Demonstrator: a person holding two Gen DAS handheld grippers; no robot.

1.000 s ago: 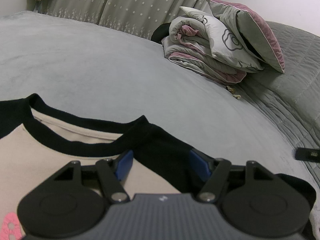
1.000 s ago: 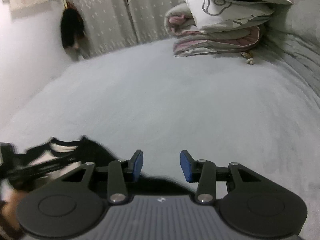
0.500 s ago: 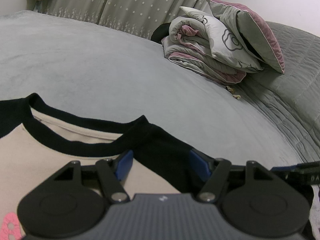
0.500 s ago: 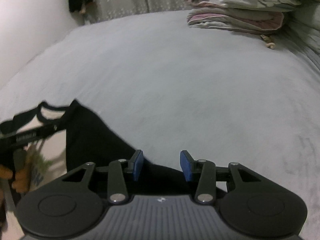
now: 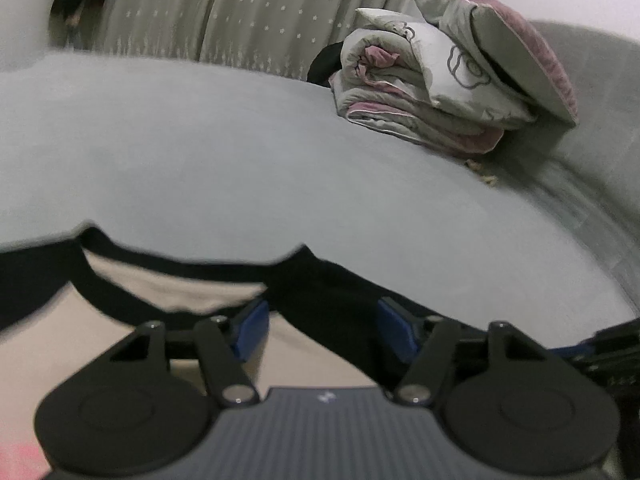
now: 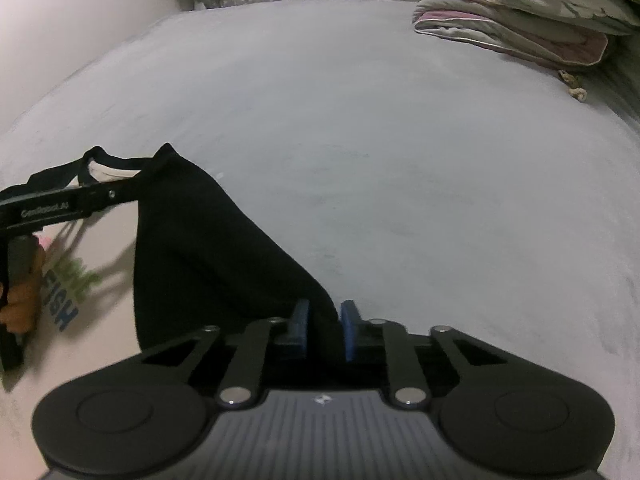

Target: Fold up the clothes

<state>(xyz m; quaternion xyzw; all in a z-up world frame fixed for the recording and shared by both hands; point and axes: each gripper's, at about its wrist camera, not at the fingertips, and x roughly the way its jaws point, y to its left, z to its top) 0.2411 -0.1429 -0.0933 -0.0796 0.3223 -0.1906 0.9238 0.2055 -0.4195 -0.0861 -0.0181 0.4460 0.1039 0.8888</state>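
We note the right gripper (image 6: 324, 326) with its blue pads drawn close together, pinching the black edge of the shirt's sleeve (image 6: 208, 248); its jaws have just been closing, and the cloth sits between them. The left gripper (image 5: 322, 330) stands spread over the shoulder of the same shirt (image 5: 132, 320), black fabric lying between the pads; its jaws have just been closing a little, and we cannot tell whether the pads touch the cloth.

The shirt lies flat on the grey bed cover (image 6: 400, 140), at the near edge of both views. Its body is cream or pale beige, with a black neckband (image 5: 180, 268) and black raglan sleeves. In the right wrist view part of a print shows on the chest: blue block letters and a green shape above them, partly hidden. A blurred pink patch shows at the lower left corner of the left wrist view.

In the right wrist view the left tool crosses the collar, gripped by a hand (image 6: 20, 300).

Farther off, a folded quilt (image 5: 420, 96) in grey, white and mauve rests at the far side of the bed, a pillow (image 5: 516, 60) leaning on it. Patterned curtains (image 5: 240, 12) hang behind.
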